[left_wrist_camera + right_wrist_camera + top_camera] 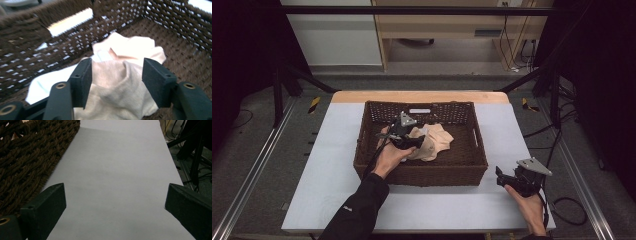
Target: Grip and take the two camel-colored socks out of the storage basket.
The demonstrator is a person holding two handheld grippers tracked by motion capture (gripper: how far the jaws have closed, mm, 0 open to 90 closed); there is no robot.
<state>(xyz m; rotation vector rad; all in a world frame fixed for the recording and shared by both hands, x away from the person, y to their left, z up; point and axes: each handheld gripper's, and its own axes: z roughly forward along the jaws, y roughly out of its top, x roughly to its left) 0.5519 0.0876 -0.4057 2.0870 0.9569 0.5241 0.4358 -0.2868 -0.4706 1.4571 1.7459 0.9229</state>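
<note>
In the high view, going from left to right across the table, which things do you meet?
Left gripper → peach cloth in the wicker basket → right gripper, over the white tabletop.

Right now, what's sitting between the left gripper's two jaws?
Bunched beige cloth fills the open left gripper gap, inside the wicker basket, per the left gripper view.

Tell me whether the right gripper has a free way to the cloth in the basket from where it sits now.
Probably not directly. The right gripper sits open over the table outside the basket, whose near wall and right corner stand between it and the cloth. It would likely need to lift over the rim.
</note>
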